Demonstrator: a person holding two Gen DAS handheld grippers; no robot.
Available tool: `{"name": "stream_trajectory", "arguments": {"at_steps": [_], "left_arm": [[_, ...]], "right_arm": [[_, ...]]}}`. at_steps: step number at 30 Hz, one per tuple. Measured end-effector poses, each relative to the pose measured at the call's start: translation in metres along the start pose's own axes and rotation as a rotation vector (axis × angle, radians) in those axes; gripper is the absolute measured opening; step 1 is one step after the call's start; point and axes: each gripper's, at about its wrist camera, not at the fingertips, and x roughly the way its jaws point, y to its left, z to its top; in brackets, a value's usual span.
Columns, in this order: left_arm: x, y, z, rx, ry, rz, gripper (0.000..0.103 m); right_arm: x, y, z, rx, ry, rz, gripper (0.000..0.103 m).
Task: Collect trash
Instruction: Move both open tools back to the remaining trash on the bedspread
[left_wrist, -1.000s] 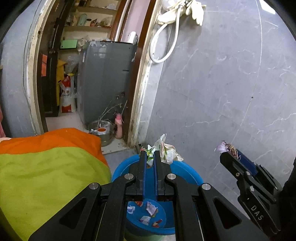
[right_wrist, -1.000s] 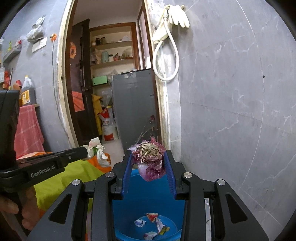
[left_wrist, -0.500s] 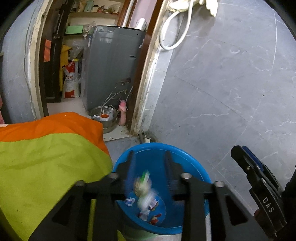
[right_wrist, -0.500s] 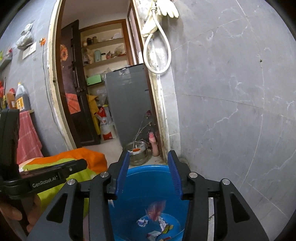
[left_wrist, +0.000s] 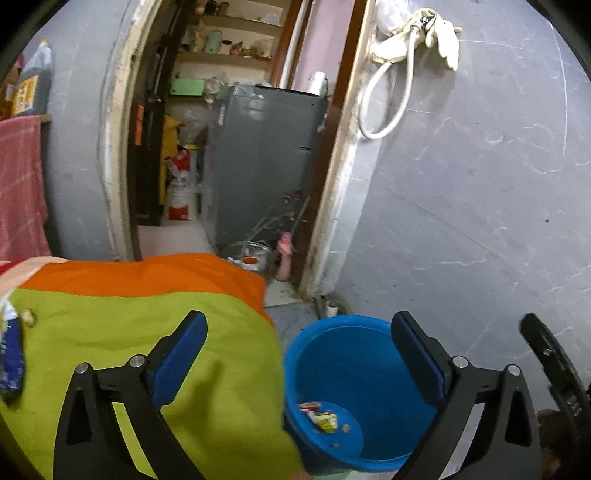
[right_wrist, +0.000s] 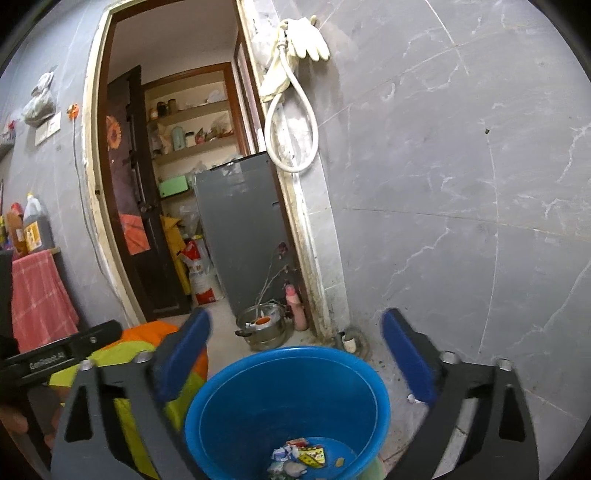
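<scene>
A blue bucket stands on the floor beside the green and orange cloth; it also shows in the right wrist view. Trash scraps lie on its bottom, also seen in the left wrist view. My left gripper is wide open and empty, above the cloth's edge and the bucket. My right gripper is wide open and empty above the bucket. A blue and white wrapper lies on the cloth at far left.
A grey tiled wall rises at right. An open doorway shows a grey appliance, a steel pot and a pink bottle on the floor. A pink towel hangs at left.
Both grippers opened and dropped their trash into the bucket: the left let go of a crumpled wrapper, the right a purple clump. The left gripper swung left over the cloth.
</scene>
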Motion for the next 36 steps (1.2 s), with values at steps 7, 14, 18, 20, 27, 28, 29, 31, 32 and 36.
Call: {"name": "stream_trajectory", "arguments": {"at_steps": [7, 14, 18, 20, 27, 28, 29, 31, 32, 36], "left_arm": [[-0.026, 0.022, -0.003, 0.007, -0.016, 0.056, 0.098], [-0.06, 0.044, -0.01, -0.018, -0.041, 0.089, 0.098], [-0.081, 0.057, -0.011, -0.03, -0.051, 0.112, 0.098], [-0.094, 0.066, -0.012, -0.038, -0.057, 0.123, 0.098], [-0.134, 0.104, -0.014, -0.079, -0.065, 0.171, 0.098], [-0.141, 0.112, -0.016, -0.085, -0.066, 0.181, 0.098], [-0.146, 0.118, -0.019, -0.088, -0.066, 0.19, 0.098], [-0.16, 0.132, -0.026, -0.099, -0.065, 0.217, 0.098], [-0.167, 0.141, -0.029, -0.106, -0.064, 0.228, 0.098], [-0.189, 0.168, -0.041, -0.13, -0.06, 0.28, 0.098]], "right_arm": [[-0.01, 0.007, 0.0, 0.002, -0.007, 0.008, 0.103], [-0.027, 0.034, 0.004, -0.042, -0.015, 0.036, 0.103], [-0.036, 0.056, 0.009, -0.074, -0.014, 0.066, 0.103], [-0.042, 0.071, 0.01, -0.086, -0.013, 0.09, 0.103], [-0.054, 0.117, 0.006, -0.12, 0.015, 0.17, 0.103], [-0.056, 0.127, 0.004, -0.121, 0.022, 0.189, 0.103], [-0.056, 0.134, 0.002, -0.124, 0.028, 0.203, 0.103], [-0.058, 0.148, -0.001, -0.13, 0.037, 0.224, 0.103], [-0.058, 0.157, -0.004, -0.133, 0.043, 0.239, 0.103], [-0.058, 0.187, -0.014, -0.147, 0.07, 0.296, 0.103]]}}
